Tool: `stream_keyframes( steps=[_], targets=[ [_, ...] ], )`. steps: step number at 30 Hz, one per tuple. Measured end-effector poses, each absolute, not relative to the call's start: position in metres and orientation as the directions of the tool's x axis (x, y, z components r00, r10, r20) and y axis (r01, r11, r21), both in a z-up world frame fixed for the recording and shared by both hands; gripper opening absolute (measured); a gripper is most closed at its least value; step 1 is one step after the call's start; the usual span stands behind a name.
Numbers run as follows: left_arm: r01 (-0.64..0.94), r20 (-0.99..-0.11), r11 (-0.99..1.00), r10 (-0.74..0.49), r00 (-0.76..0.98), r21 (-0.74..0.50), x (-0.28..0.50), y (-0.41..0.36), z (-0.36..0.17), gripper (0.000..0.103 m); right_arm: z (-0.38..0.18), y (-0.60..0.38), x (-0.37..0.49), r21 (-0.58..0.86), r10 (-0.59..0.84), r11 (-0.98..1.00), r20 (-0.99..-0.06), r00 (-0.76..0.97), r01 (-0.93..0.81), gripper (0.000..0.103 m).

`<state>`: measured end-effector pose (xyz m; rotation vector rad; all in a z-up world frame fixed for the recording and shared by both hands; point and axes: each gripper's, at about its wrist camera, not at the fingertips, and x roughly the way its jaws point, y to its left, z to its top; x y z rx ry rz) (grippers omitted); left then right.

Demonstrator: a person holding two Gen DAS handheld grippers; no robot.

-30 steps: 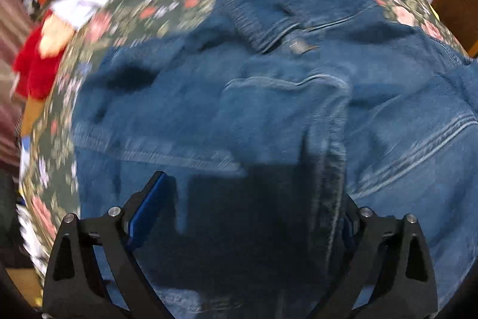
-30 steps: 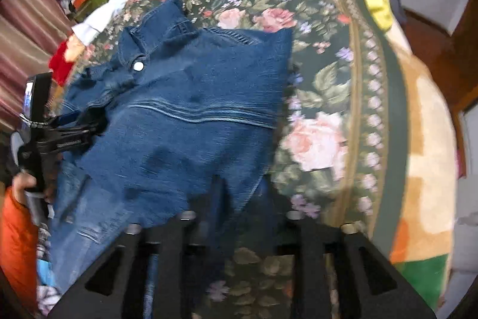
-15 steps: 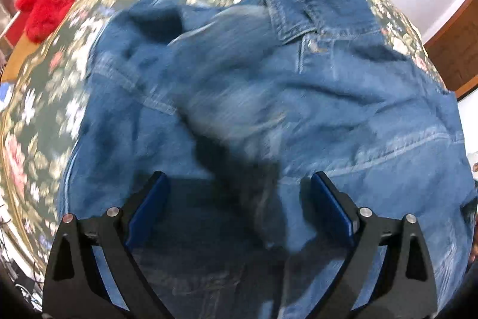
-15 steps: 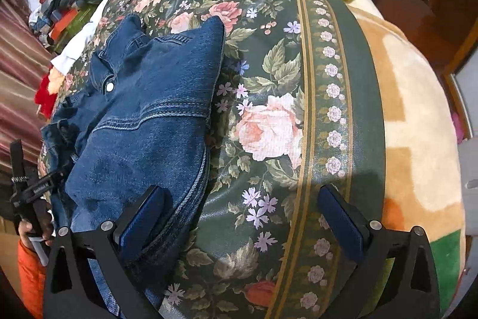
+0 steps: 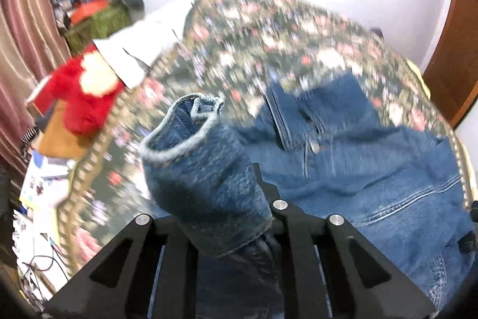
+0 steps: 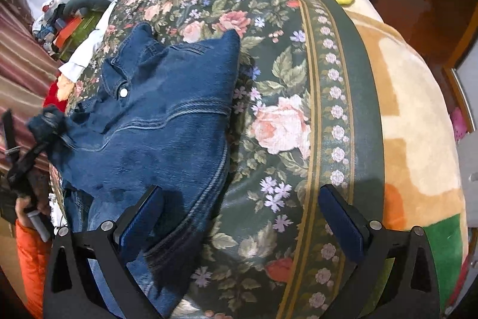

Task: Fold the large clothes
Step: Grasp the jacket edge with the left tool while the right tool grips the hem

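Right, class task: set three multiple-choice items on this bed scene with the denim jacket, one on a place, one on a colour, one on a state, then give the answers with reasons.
1. Where does the denim jacket lie?
A. On the floral blanket
B. On the floor
C. On a chair

2. What colour is the plush toy beside the bed?
A. Green
B. Red
C. Purple

3. How does the left hand-held gripper stand?
A. Wide open over bare blanket
B. Shut on nothing
C. Shut on the jacket's sleeve

Answers:
1 A: the jacket is spread on the floral blanket in the right wrist view.
2 B: the toy's fur is bright red, with a pale patch.
3 C: the sleeve, cuff end up, rises from between the closed fingers; the jaws have just been closing on it.
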<state>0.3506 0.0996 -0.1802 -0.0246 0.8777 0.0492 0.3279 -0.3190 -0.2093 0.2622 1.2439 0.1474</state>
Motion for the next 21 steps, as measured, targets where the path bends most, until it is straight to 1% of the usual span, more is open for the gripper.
stream_keyframes(
  steps=[2,5,6,7,8,9,10,13,16,19,21],
  targets=[
    [-0.056,-0.775,0.998,0.034,0.631,-0.002,0.353,0.111,-0.182,0.017,-0.205,-0.314,0.329,0.293,0.268,0.956,-0.907,0.326,0.028,0.103],
    [-0.062,-0.814,0.998,0.055,0.578,0.023,0.353,0.126,-0.209,0.02,-0.208,-0.303,0.332,0.348,0.328,0.937,-0.895,0.303,0.013,0.103],
    [-0.062,-0.834,0.998,0.059,0.548,0.03,0.354,0.127,-0.217,0.027,-0.211,-0.298,0.333,0.352,0.334,0.936,-0.897,0.29,0.009,0.103],
    [-0.065,-0.853,0.997,0.068,0.518,0.04,0.357,0.129,-0.227,0.042,-0.215,-0.292,0.334,0.344,0.329,0.939,-0.902,0.278,0.003,0.103],
    [-0.08,-0.868,0.994,0.099,0.486,0.069,0.355,0.135,-0.239,0.05,-0.219,-0.288,0.334,0.334,0.323,0.943,-0.908,0.268,-0.003,0.103],
    [-0.098,-0.875,0.99,0.138,0.465,0.104,0.349,0.138,-0.246,0.065,-0.223,-0.282,0.335,0.321,0.313,0.947,-0.915,0.253,-0.01,0.103],
    [-0.101,-0.879,0.989,0.14,0.457,0.105,0.346,0.143,-0.25,0.073,-0.226,-0.278,0.335,0.312,0.307,0.95,-0.92,0.243,-0.016,0.103],
    [-0.107,-0.886,0.994,0.07,0.458,0.023,0.331,0.164,-0.249,0.081,-0.226,-0.272,0.333,0.285,0.286,0.958,-0.925,0.25,-0.04,0.103],
    [-0.113,-0.877,0.993,0.02,0.479,-0.039,0.319,0.177,-0.233,0.082,-0.225,-0.272,0.333,0.281,0.283,0.959,-0.927,0.244,-0.047,0.103],
    [-0.134,-0.855,0.991,0.051,0.517,-0.021,0.313,0.186,-0.209,0.083,-0.222,-0.275,0.335,0.287,0.288,0.957,-0.925,0.249,-0.042,0.103],
    [-0.136,-0.848,0.991,0.056,0.527,-0.019,0.319,0.196,-0.202,0.084,-0.216,-0.281,0.338,0.306,0.304,0.951,-0.913,0.271,-0.034,0.103]
  ],
)
